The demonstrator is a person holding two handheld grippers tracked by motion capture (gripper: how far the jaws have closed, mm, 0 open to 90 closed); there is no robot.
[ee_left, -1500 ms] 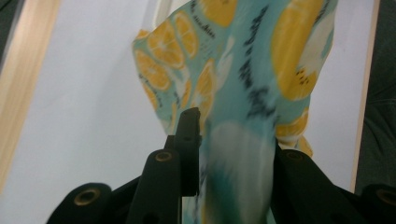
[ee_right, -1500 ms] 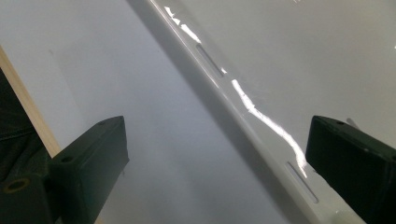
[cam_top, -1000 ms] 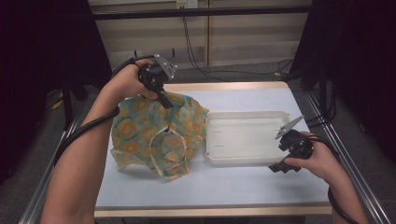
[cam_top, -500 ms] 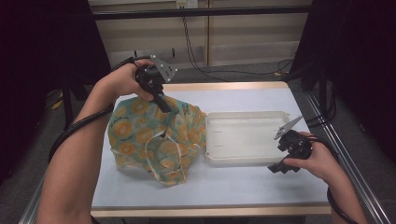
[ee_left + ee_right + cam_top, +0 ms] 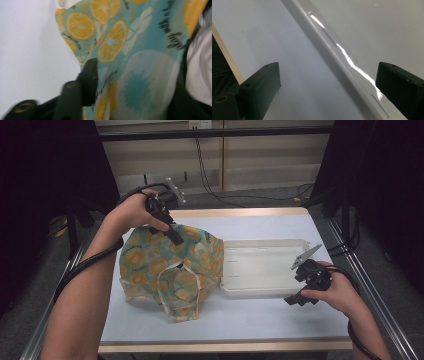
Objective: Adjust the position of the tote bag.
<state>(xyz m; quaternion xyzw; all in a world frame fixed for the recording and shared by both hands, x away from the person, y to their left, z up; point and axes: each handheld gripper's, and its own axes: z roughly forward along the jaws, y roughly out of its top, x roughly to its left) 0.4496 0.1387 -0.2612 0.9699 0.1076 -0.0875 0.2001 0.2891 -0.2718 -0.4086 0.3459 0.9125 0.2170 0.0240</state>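
While its jaws have just been opening, the left gripper (image 5: 176, 238) hovers over the citrus-print cloth (image 5: 165, 270), which lies crumpled on the tabletop's (image 5: 260, 320) left half, against the white tray (image 5: 260, 290). The right gripper (image 5: 298, 299) rests at the tray's front right corner, jaws wide and holding nothing.

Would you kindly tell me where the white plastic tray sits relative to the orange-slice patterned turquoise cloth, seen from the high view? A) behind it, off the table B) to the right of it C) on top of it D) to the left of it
B: in the high view the white plastic tray lies to the right of the orange-slice patterned turquoise cloth, whose right edge meets the tray's left rim.
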